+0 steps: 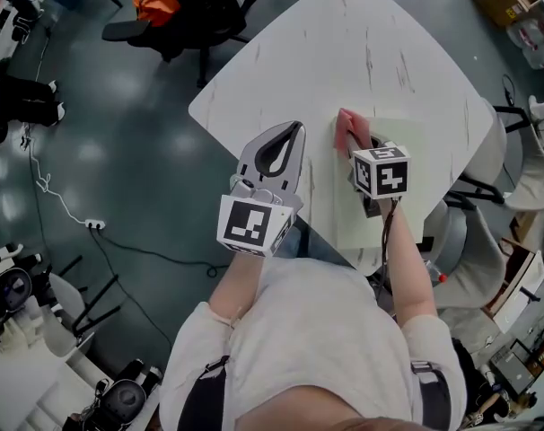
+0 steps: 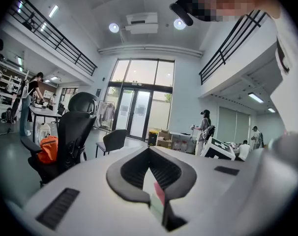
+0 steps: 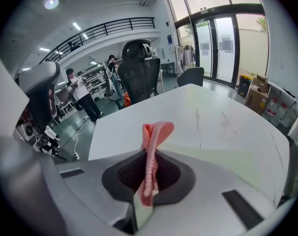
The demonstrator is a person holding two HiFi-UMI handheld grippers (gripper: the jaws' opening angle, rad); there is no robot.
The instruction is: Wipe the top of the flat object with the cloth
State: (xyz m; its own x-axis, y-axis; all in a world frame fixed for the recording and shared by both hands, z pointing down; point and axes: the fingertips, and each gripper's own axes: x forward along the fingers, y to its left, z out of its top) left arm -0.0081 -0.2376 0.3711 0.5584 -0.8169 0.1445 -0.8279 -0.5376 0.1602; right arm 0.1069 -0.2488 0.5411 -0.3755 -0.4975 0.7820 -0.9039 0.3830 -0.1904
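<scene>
Wiping step, near its start by the look of things. Pinches the pink cloth (image 1: 351,128) tight in the right gripper (image 1: 358,148), jaws closed on it with a fold standing up past the tips, just right of centre in the head view. Sets that cloth at the upper left corner of the pale green flat object (image 1: 434,182), lying on the white table (image 1: 344,52) at right of centre; pressing down or only touching, impossible to tell. Holds the left gripper (image 1: 288,142) at left of centre, across the table's lower left edge, apart from the flat object, jaws drawn together on nothing. Calls next, most likely, for laying the cloth flatter and dragging it toward the lower right in overlapping strokes, firmly enough to clean yet not enough to shove the flat object along; pinning a corner with the idle left gripper might help.
</scene>
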